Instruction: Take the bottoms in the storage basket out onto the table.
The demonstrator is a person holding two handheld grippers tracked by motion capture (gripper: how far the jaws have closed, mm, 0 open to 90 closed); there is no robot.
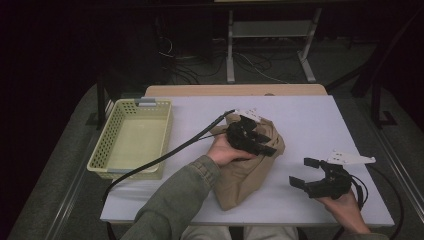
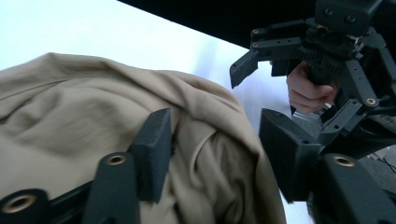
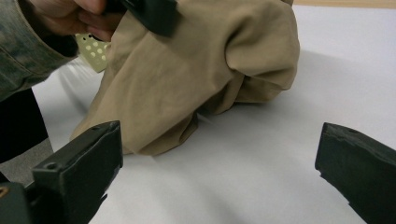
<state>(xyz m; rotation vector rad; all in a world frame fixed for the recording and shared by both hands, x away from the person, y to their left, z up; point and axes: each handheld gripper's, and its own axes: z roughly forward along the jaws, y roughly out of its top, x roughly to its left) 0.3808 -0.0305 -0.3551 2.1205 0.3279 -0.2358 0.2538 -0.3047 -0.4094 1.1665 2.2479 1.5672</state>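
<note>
A tan cloth bundle (image 1: 245, 176) lies crumpled in the middle of the white table (image 1: 310, 125). My left gripper (image 1: 264, 145) rests on top of the bundle, pointing right. In the left gripper view its jaws stand apart over the cloth (image 2: 93, 107), with folds bulging between them, and the left gripper (image 2: 219, 149) counts as open. My right gripper (image 1: 301, 172) sits open to the right of the bundle, near the table's front edge, aimed at it. The right gripper (image 3: 219, 163) has only bare table between its jaws, and the cloth (image 3: 196, 70) lies just beyond.
A pale yellow-green perforated basket (image 1: 135, 140) stands at the table's left side, with a black cable trailing past its front corner. Bare table stretches behind and to the right of the bundle. Dark floor, cables and a metal stand lie beyond the far edge.
</note>
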